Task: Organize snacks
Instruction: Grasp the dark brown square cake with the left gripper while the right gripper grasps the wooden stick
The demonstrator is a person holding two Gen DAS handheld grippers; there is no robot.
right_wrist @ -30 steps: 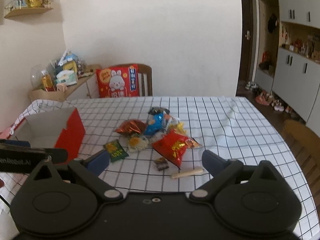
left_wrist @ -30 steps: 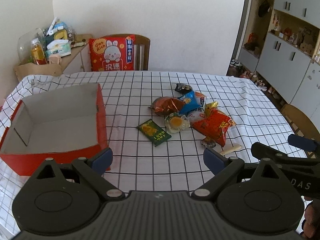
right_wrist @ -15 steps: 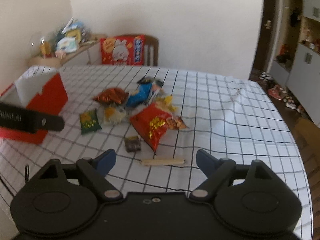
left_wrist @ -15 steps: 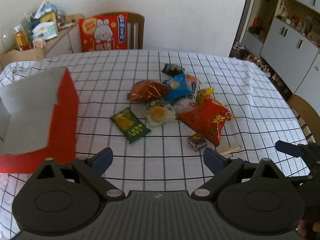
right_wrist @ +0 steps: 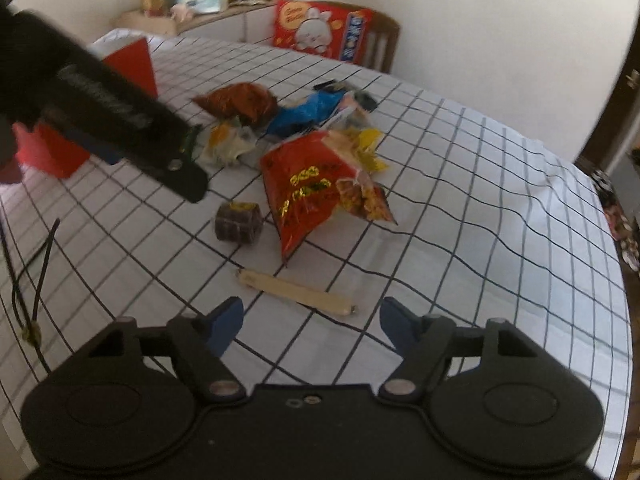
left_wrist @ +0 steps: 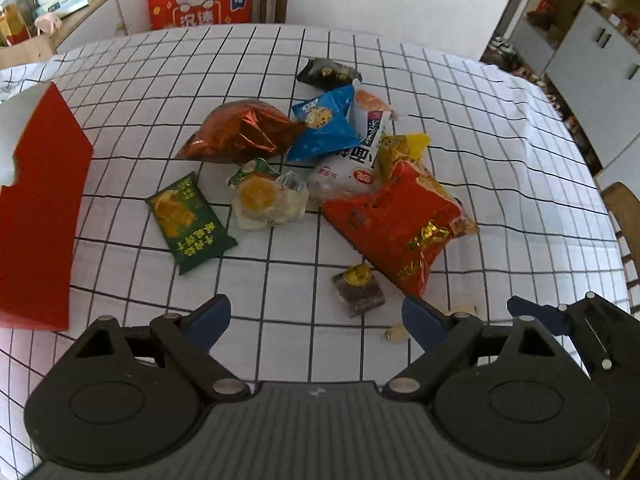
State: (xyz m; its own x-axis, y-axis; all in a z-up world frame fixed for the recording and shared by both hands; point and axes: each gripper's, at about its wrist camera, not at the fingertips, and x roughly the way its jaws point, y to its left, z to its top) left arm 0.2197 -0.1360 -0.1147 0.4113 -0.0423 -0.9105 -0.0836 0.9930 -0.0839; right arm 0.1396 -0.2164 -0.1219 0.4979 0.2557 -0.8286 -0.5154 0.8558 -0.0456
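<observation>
The left gripper (left_wrist: 316,320) hangs over the checked desk (left_wrist: 500,128) with its jaws spread wide and nothing between them. Just beyond its fingertips, at about one o'clock, lies a small dark brown wrapped sweet (left_wrist: 359,289) with a gold seal, touching the corner of a large red snack bag (left_wrist: 400,220). At eleven o'clock sits a green sachet (left_wrist: 189,224), and just beside it, toward twelve, a clear packet with a yellow centre (left_wrist: 266,198). Farther out along twelve o'clock the pile carries a crumpled copper foil bag (left_wrist: 244,132), a blue biscuit pack (left_wrist: 326,124), a white pack (left_wrist: 352,174) and a black wrapper (left_wrist: 329,74) at the far edge. At nine o'clock stands the red box (left_wrist: 40,216), well apart from the snacks.

The right gripper (right_wrist: 311,322) has its jaws fairly wide and closing, with nothing between the pads. Just ahead of them, at twelve o'clock, a pale wooden stick (right_wrist: 296,289) lies slantwise on the desk. Beyond it are the red bag and the brown sweet, with the remaining snacks behind. The left gripper's dark body crosses this view at ten o'clock.
</observation>
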